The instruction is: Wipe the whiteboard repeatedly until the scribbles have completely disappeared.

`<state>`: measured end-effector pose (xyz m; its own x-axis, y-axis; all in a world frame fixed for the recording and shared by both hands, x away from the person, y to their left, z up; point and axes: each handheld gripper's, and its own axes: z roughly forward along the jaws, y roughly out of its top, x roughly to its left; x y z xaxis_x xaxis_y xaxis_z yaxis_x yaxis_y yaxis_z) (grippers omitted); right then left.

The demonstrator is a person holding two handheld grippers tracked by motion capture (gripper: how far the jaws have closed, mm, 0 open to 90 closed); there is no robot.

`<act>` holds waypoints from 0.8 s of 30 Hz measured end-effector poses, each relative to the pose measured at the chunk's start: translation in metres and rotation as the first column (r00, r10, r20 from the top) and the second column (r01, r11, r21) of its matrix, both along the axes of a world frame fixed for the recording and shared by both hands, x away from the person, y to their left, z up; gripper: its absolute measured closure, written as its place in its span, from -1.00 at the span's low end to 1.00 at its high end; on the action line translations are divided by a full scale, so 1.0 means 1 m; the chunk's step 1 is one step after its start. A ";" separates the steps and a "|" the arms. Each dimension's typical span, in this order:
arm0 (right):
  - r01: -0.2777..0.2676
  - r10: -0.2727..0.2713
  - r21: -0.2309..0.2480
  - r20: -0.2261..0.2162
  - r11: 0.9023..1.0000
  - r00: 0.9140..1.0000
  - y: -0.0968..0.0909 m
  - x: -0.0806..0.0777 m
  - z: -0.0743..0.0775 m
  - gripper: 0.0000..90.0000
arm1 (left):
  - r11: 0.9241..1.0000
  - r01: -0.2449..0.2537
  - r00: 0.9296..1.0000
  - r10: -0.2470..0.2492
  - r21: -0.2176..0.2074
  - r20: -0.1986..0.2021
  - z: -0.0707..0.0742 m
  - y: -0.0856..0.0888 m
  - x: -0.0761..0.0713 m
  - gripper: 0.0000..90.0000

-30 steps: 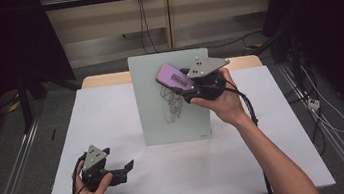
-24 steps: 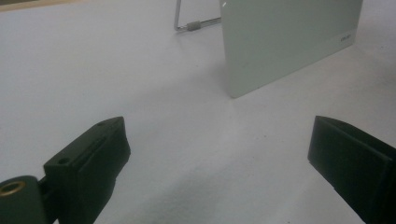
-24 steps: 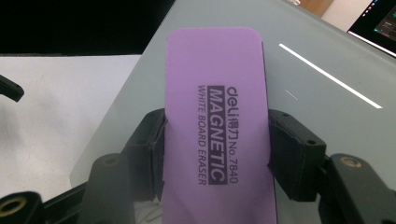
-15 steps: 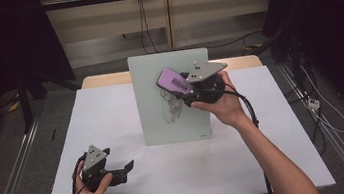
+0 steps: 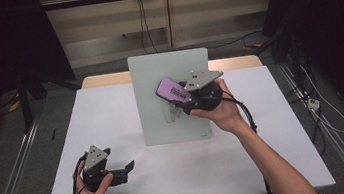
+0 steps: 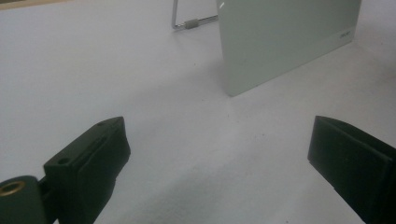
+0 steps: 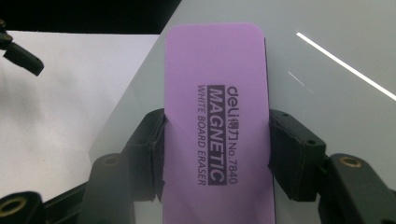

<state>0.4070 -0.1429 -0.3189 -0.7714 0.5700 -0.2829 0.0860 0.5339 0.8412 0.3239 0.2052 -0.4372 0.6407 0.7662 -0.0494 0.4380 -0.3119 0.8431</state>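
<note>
A: Nearest the person, the left gripper (image 5: pixel 128 167) is resting low on the white surface (image 5: pixel 112 115), released, jaws standing wide apart and grasping nothing.

B: Farther out?

A: The right gripper (image 7: pixel 215 154) is clenching a flat purple rectangular magnetic whiteboard eraser (image 7: pixel 217 116) by its long edges, one jaw on each side. In the high view the eraser (image 5: pixel 173 90) is lying against the face of the upright pale-green glass board (image 5: pixel 149 70), which is standing near the middle of the surface.

B: Progress?

A: Faint dark scribbles (image 5: pixel 173 112) are showing on the board just below the eraser, so by my reading the wiping is under way but not finished. Those marks are remaining to be cleared; the upper board is looking clean.
</note>
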 end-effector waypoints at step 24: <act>0.019 -0.019 -0.025 0.003 1.000 1.000 0.001 -0.003 0.002 -0.07 | 1.000 0.003 1.000 -0.003 0.009 0.001 0.000 0.000 0.000 -0.89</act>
